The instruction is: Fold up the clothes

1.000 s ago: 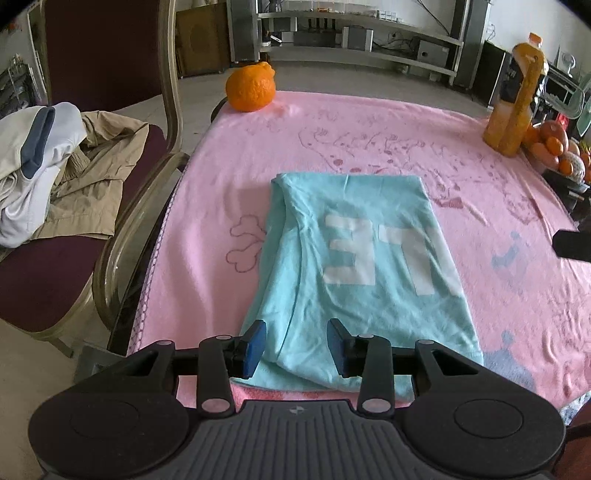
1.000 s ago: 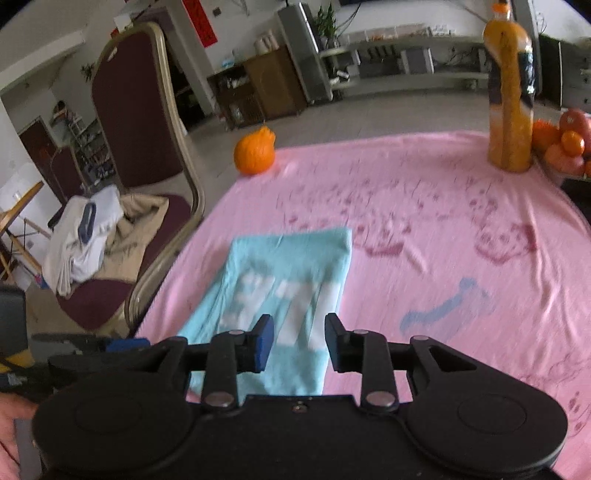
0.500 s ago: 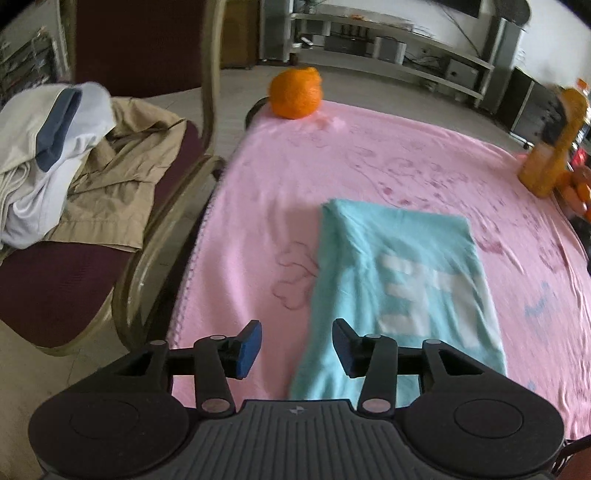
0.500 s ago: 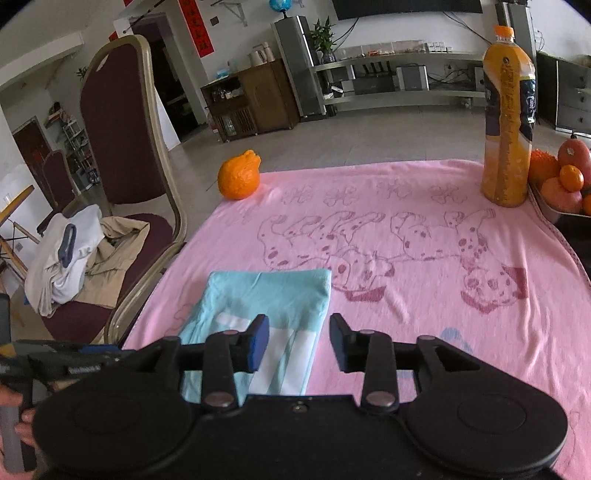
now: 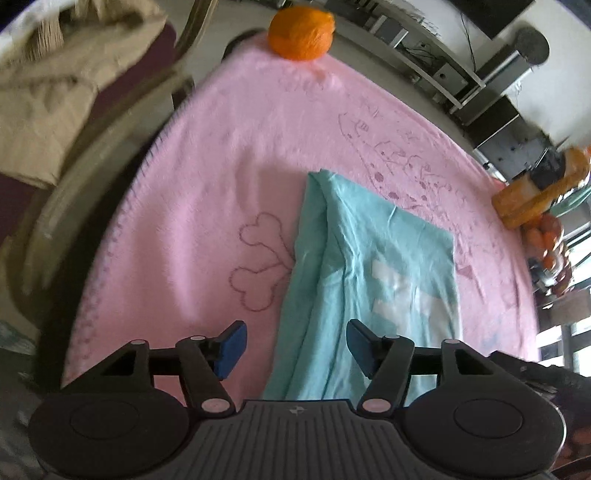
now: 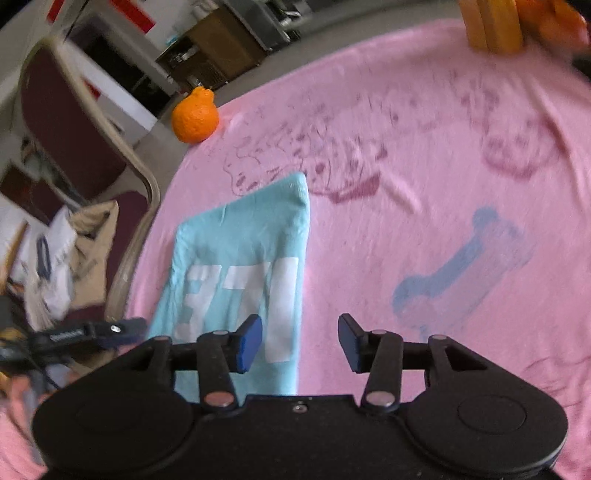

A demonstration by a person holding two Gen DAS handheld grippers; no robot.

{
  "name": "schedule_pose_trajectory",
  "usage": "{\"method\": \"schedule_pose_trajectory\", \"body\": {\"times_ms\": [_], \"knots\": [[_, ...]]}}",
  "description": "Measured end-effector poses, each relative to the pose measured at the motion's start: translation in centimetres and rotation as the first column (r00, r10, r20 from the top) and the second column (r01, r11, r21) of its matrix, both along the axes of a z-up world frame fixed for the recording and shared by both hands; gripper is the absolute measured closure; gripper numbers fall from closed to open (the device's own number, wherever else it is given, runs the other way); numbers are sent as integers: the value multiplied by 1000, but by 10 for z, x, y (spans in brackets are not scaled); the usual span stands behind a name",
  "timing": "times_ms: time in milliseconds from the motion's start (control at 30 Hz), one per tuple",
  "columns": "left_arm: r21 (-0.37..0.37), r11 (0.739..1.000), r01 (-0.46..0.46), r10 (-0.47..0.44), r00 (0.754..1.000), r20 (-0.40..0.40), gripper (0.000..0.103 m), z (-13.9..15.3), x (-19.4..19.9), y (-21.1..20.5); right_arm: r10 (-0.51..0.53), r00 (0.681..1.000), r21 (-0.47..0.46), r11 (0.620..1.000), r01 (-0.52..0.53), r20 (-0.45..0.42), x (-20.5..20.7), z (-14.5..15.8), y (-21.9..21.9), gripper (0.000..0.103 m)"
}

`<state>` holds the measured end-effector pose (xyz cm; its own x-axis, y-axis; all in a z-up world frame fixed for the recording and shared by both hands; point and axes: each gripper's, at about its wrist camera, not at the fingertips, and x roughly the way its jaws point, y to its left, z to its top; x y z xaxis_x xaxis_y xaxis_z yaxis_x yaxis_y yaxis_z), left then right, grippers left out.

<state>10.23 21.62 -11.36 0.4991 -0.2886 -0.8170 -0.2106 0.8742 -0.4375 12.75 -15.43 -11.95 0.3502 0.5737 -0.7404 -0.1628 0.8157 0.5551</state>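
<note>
Both grippers, left gripper [image 5: 293, 343] and right gripper [image 6: 301, 341], hang spread and empty above the near hem of the turquoise T-shirt [image 5: 373, 266], lying in a long folded strip on the pink blanket [image 5: 229, 155]. Any further fold should pinch both near corners evenly. Beyond sits an orange [image 5: 301, 31].

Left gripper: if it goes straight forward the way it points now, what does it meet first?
Probably the teal shirt: the open left gripper aims down along its left folded edge, with nothing between. Exact depth is unclear.
</note>
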Motion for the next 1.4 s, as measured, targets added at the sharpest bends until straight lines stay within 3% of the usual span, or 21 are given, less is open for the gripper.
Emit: {"method": "schedule_pose_trajectory", "body": {"times_ms": [133,367,567,700,800,833,933,967,1000,1133,1267,1400], "knots": [[-31,1000,-2,2,1000,-4,43,-7,4,6,-49,996,113,992,57,-70,10,-17,-8,66],[-157,987,43,-42,999,8,48,-15,17,4,-116,978,245,957,158,-176,30,-53,-20,81],[-160,984,79,-78,997,14,48,-15,45,-7,-68,975,337,931,138,-210,48,-66,-9,80],[-196,979,60,-54,998,36,48,-20,61,-9,-75,979,386,911,145,-189,61,-70,0,72],[-227,973,34,-23,998,53,51,-25,69,-12,-91,982,420,895,154,-168,69,-73,8,71],[-233,972,25,-11,998,60,57,-26,70,-14,-100,982,423,892,160,-160,71,-74,11,71],[-141,990,6,4,997,71,95,-18,68,-24,-120,985,385,909,160,-125,73,-70,22,80],[-97,995,15,-6,996,84,95,-12,66,-33,-126,986,338,928,157,-112,73,-66,27,92],[-47,999,28,-23,994,105,95,-3,62,-41,-131,987,289,945,154,-97,72,-61,31,97],[152,986,72,-107,966,234,96,49,34,-85,-131,991,189,975,121,40,48,-15,34,98],[297,951,84,-202,897,393,96,106,-7,-136,-113,973,115,989,91,200,17,38,30,99],[314,945,88,-245,826,507,96,148,-37,-184,-187,922,157,978,140,339,-24,97,-19,99]]}}
